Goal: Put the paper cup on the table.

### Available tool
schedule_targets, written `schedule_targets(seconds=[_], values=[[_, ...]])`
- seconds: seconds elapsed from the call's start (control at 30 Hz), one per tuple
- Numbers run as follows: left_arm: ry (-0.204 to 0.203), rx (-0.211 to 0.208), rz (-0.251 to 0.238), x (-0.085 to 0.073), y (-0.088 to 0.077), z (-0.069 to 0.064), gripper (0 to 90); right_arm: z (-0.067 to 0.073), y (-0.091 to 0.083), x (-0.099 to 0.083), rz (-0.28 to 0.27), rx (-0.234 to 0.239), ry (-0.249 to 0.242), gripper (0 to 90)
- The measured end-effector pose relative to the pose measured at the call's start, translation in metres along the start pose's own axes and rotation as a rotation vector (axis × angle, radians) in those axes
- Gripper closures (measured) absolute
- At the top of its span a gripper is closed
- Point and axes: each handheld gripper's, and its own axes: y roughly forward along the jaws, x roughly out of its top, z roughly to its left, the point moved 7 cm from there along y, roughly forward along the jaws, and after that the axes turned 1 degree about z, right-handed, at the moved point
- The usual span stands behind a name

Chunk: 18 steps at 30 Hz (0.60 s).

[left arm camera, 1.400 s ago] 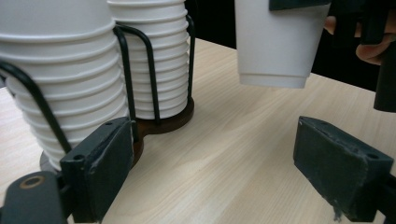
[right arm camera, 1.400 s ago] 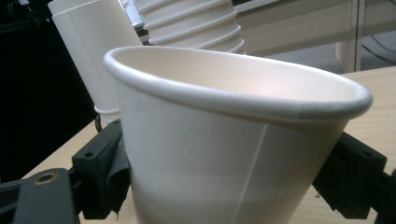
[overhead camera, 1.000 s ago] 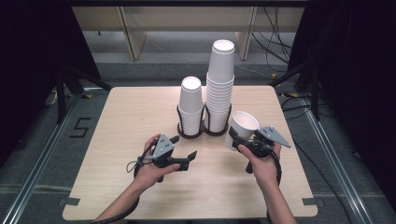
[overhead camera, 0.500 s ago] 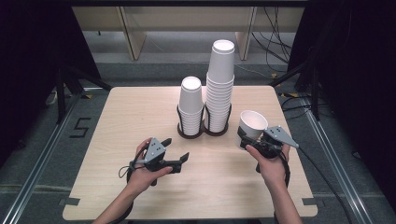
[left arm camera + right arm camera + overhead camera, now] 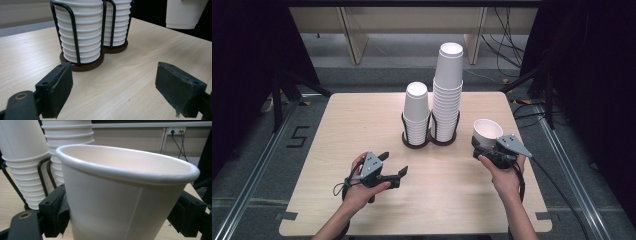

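Two hand-held tongs work over a pale wooden surface point(image 5: 337, 130); one grips a white paper cup.

The right tongs point(image 5: 484, 150) are clenched on the single cup point(image 5: 487, 133), their jaws pressing its sides; the cup is held tilted above the surface, near the right edge and just right of the stacks. The left tongs point(image 5: 393, 167) hover low at the front left with nothing between the jaws, which have just been closing and stand apart. Mid-surface, a black wire double holder point(image 5: 414, 142) carries a short cup stack point(image 5: 417, 112) and a taller cup stack point(image 5: 447, 92) side by side.
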Motion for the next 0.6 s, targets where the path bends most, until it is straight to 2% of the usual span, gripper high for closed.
schedule_targets(seconds=[0.03,0.1,0.3,0.37,0.4,0.43,0.57,0.6], values=[[-0.002,0.002,-0.001,-0.001,0.000,0.000,14.4,0.000,0.000,-0.001,0.004,-0.010,0.016,16.7],[-0.003,0.004,0.002,-0.002,0.000,0.001,14.4,-0.004,0.001,-0.001,0.007,-0.012,-0.013,16.7],[-0.013,0.004,-0.001,-0.003,-0.001,0.002,14.4,-0.011,0.004,-0.004,-0.001,-0.051,-0.033,16.5],[-0.008,0.004,0.003,-0.004,-0.001,0.002,14.5,-0.014,0.006,-0.006,-0.006,-0.050,-0.038,16.4],[-0.007,0.001,0.001,-0.004,0.000,0.002,14.5,-0.014,0.006,-0.007,-0.003,-0.061,-0.018,16.3],[-0.007,0.001,0.001,-0.004,0.000,0.002,14.5,-0.014,0.006,-0.007,-0.003,-0.061,-0.018,16.3],[-0.007,-0.003,0.008,-0.006,0.001,-0.001,14.5,-0.020,0.011,-0.012,0.018,-0.054,-0.038,16.2],[-0.007,-0.003,0.008,-0.006,0.001,-0.001,14.5,-0.023,0.011,-0.013,0.022,-0.080,-0.058,16.2]])
